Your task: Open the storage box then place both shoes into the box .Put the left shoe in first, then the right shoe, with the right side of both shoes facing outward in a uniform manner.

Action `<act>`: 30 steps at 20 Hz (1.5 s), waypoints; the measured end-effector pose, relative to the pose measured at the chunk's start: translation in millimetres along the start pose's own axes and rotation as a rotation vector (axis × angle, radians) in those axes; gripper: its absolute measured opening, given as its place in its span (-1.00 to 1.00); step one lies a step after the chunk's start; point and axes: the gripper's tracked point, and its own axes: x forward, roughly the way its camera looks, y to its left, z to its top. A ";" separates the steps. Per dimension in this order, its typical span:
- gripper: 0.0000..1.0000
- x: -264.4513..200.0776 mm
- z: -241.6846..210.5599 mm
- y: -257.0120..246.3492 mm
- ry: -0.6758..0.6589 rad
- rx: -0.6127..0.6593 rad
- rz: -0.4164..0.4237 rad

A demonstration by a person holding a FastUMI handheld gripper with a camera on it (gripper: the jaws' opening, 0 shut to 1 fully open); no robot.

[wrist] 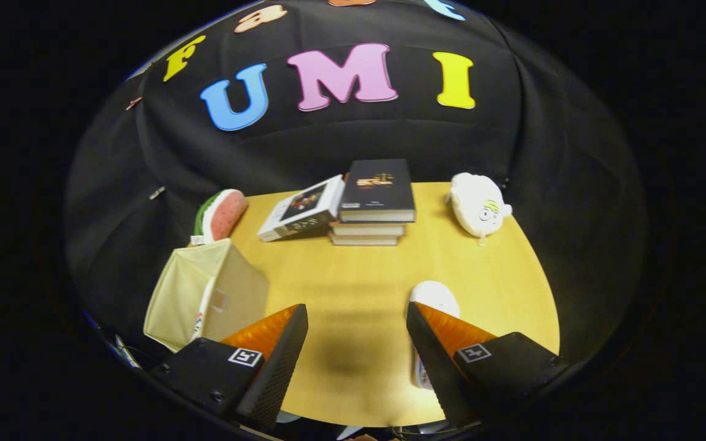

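Observation:
A cream fabric storage box (206, 294) stands on the wooden table (359, 275) just beyond my left finger, its top open toward me. A white shoe (211, 306) stands inside it, only a strip of it showing. A second white shoe (434, 298) lies on the table behind my right finger, which hides most of it. My gripper (356, 318) hovers above the table's near part, open wide, with nothing between the fingers.
A stack of books (374, 202) sits at the table's far middle, with another book (301, 209) leaning on it. A watermelon-slice plush (223, 214) lies at the far left corner, a white plush toy (478, 205) at the far right.

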 end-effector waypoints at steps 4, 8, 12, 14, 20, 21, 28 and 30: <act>0.98 14.7 -29.2 -95.8 0.095 0.031 -0.069; 0.98 54.3 -68.9 -136.7 0.217 0.087 -0.043; 0.99 98.0 -97.6 -138.9 0.308 0.125 0.016; 0.99 107.2 -105.8 -137.0 0.334 0.099 0.032; 0.65 109.9 -113.0 -119.6 0.395 0.136 0.101; 0.55 111.1 -112.9 -116.5 0.395 0.137 0.117; -0.02 117.4 -121.5 -108.8 0.421 0.077 0.105; -0.06 116.1 -121.9 -108.8 0.411 0.104 0.119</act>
